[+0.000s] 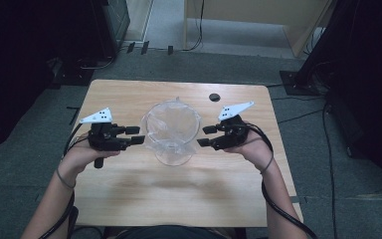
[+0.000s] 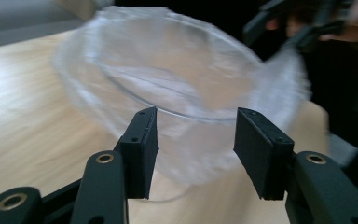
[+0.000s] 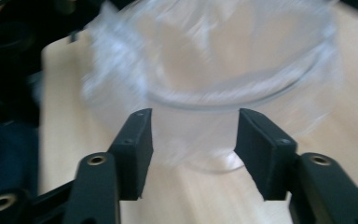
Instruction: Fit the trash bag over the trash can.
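A clear glass bowl (image 1: pixel 171 130) stood near the middle of the wooden table (image 1: pixel 129 194), and a thin transparent plastic bag (image 1: pixel 151 142) was draped over its rim and down its outer wall. The film looked crumpled along the sides; whether it lay flat against the inside could not be told from the blurred gripper views.

The left gripper (image 1: pixel 135 135) was held just beside the bowl's left side, pointing level toward it, with its jaws standing apart. In the left gripper view the two pads (image 2: pixel 142 149) framed the bagged wall of the bowl (image 2: pixel 168 93) with a gap on either side, pressing on nothing. The left hand (image 1: pixel 82 154) gripped the handle from behind, with the forearm (image 1: pixel 47 209) rising from the bottom edge at a slant.

The right gripper (image 1: pixel 206 135) mirrored this on the bowl's right side, level and aimed inward, its jaws likewise spread with nothing clamped between them. In the right gripper view the bowl (image 3: pixel 223 70) sat beyond the pads (image 3: pixel 261 149). The right hand (image 1: pixel 253 144) held its handle with the wrist bent inward.

A small dark disc (image 1: pixel 214 96) lay on the far part of the table, well apart from the bowl.
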Motion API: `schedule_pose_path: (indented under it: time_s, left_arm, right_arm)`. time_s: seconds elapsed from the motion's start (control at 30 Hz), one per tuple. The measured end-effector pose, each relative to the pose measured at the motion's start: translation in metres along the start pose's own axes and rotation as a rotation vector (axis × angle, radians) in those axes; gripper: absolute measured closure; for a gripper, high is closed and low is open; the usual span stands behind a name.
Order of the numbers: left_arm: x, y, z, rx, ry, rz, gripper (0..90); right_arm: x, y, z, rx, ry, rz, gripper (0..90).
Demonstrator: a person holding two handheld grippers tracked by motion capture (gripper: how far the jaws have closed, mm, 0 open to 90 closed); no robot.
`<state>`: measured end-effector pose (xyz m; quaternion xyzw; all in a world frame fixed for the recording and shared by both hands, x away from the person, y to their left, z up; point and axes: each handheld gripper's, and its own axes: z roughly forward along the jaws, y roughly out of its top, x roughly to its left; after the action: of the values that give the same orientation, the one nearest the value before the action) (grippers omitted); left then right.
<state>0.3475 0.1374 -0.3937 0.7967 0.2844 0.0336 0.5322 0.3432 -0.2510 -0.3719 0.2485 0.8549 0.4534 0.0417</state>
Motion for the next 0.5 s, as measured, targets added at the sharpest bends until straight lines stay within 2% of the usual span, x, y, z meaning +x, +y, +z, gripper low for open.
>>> schedule_pose_path:
  time_s: [0.07,0.17,0.3,0.37,0.5]
  left_arm:
    - [-0.001,0.0,0.003,-0.007,0.021,0.012,45.8]
    - [-0.003,0.001,0.007,-0.006,0.058,0.038,36.2]
    - [-0.006,-0.001,0.013,0.009,0.057,0.057,31.5]
    - [-0.007,-0.002,0.017,0.015,0.062,0.058,29.6]
    - [-0.008,-0.005,0.022,0.032,0.06,0.06,28.2]
  right_arm:
    - [0.001,0.003,0.005,-0.027,-0.04,0.022,39.6]
    - [0.003,0.005,0.013,-0.052,-0.081,0.069,34.8]
    - [0.005,0.005,0.019,-0.061,-0.078,0.084,29.8]
    - [0.007,0.004,0.025,-0.044,-0.088,0.083,22.4]
    - [0.008,0.004,0.026,-0.039,-0.096,0.076,19.5]
